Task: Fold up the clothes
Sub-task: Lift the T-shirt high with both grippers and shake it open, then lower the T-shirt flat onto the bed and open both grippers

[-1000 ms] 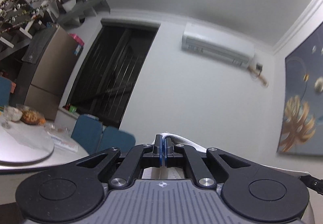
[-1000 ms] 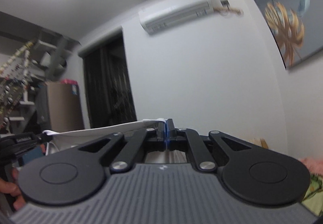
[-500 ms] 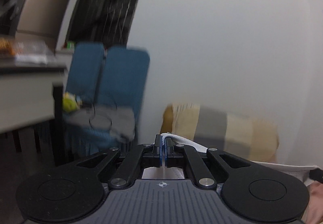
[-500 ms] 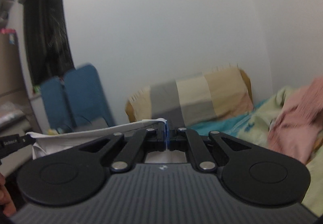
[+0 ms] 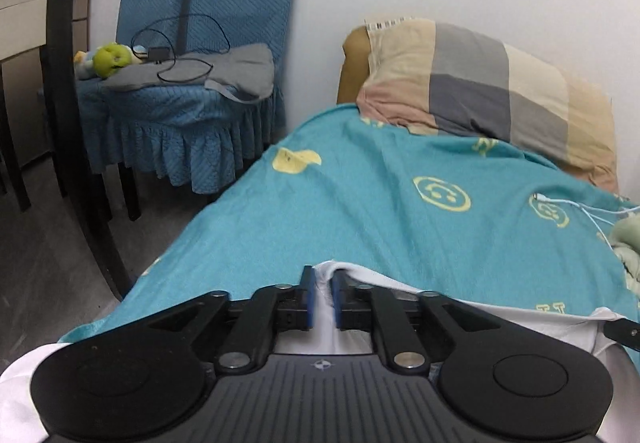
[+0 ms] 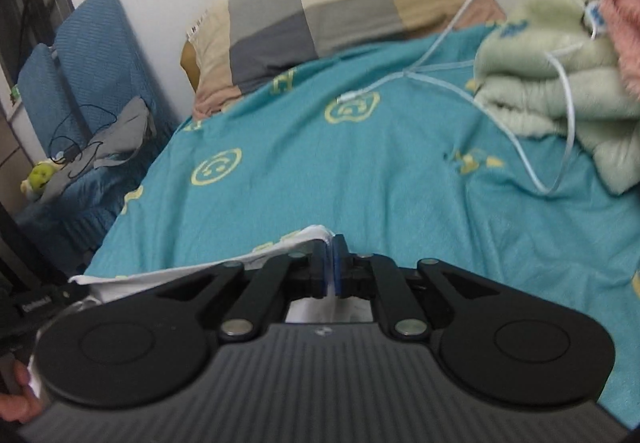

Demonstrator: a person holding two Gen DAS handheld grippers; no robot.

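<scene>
Left gripper (image 5: 323, 297): pointing forward-down, jaws just been opening, clear gap between blue pads, white cloth (image 5: 460, 307) loose in gap, pads not pressing it. Right gripper (image 6: 330, 269): same forward-down pitch, jaws just been opening slightly, narrow slit, cloth edge in it, pinch unclear. Fingers (image 6: 18, 399) of hand visible at right view's lower left corner.

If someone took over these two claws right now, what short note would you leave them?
Left claw: jaws have just been opening, white garment edge lies loosely between them.
Right claw: jaws have just been opening slightly, the garment's other edge sits in the narrow gap.
The garment is stretched between both claws, low over the teal blanket on the bed.
Done: garment brought to the bed. Left: lay it flat and fold it.
</scene>
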